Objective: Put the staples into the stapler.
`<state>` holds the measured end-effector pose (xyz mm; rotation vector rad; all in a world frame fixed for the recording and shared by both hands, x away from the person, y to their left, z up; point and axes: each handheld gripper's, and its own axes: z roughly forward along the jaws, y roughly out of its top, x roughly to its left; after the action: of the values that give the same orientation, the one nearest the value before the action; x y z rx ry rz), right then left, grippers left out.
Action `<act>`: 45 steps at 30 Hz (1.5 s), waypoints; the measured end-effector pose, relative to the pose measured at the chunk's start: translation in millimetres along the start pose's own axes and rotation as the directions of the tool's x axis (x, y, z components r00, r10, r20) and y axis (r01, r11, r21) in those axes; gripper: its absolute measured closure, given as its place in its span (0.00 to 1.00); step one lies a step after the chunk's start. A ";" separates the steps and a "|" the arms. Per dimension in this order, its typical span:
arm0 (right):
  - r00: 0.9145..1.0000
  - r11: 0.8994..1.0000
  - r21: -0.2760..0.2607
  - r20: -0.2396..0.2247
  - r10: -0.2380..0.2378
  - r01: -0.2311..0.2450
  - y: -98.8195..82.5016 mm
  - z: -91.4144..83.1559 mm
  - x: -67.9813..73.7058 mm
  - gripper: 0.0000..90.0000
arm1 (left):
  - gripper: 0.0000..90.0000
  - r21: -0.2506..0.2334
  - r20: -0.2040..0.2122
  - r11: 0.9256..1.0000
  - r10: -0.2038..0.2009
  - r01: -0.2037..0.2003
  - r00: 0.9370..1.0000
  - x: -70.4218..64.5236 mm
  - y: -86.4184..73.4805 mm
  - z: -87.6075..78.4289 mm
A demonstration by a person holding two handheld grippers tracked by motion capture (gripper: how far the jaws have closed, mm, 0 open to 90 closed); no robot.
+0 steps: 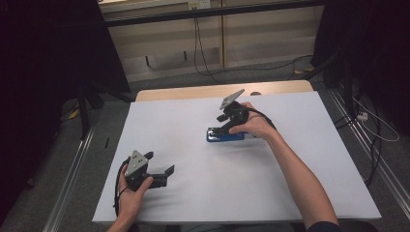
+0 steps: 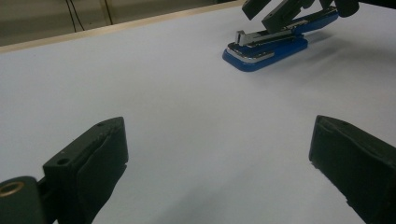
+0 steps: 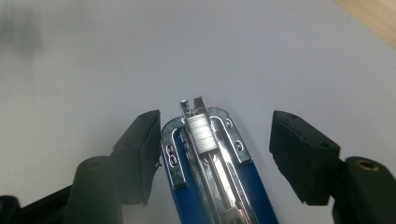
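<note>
A blue stapler (image 1: 225,136) lies on the white table top (image 1: 203,193), right of centre, with its chrome staple track (image 3: 201,135) exposed. My right gripper (image 1: 223,129) points down over it, jaws either side of its front end. In the right gripper view the stapler (image 3: 233,186) runs up between the pads of my right gripper (image 3: 215,144): the left pad (image 3: 140,149) is at its edge, the right pad (image 3: 299,154) stands clear. My left gripper (image 1: 159,163) rests near the front left, open and holding nothing. In the left gripper view its jaws (image 2: 219,158) frame bare table, the stapler (image 2: 266,46) farther off.
The wooden table edge (image 1: 193,92) shows beyond the white cover at the back. Cables (image 1: 203,53) trail over the floor behind the table, and metal rails (image 1: 72,179) run along both sides. Bare table lies between the two grippers.
</note>
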<state>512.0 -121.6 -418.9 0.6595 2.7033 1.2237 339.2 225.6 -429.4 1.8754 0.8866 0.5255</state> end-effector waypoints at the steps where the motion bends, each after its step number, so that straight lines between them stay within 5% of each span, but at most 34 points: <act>1: 1.000 1.000 -0.011 0.005 0.011 -0.011 -0.7 -0.4 0.1 0.37 | 0.05 0.000 0.000 1.000 -0.001 0.001 1.000 0.1 0.0 0.0; 11: 0.995 0.995 -0.057 0.041 0.089 -0.087 -9.6 -7.6 3.4 0.16 | 0.05 0.002 -0.003 1.000 -0.006 0.006 1.000 0.5 -0.2 -0.3; 19: 0.981 0.983 -0.103 0.104 0.162 -0.151 -18.0 -17.1 2.9 0.11 | 0.05 0.000 -0.011 1.000 -0.005 0.005 1.000 1.8 -0.3 -1.8; 30: 0.952 0.961 -0.196 0.195 0.236 -0.198 -34.5 -31.7 4.9 0.10 | 0.05 0.001 -0.010 1.000 -0.004 0.004 1.000 2.1 -0.2 -1.3; 37: 0.941 0.955 -0.210 0.219 0.257 -0.212 -41.5 -38.8 8.2 0.07 | 0.05 -0.009 -0.013 1.000 -0.013 0.013 1.000 3.6 0.7 -1.8; 45: 0.908 0.940 -0.233 0.282 0.311 -0.250 -55.8 -51.3 12.2 0.06 | 0.05 -0.008 -0.016 1.000 -0.016 0.016 1.000 3.0 0.5 -1.2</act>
<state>468.2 -184.4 -424.5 1.1405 2.2509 1.2875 340.5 228.5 -428.5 1.8581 0.9078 0.5342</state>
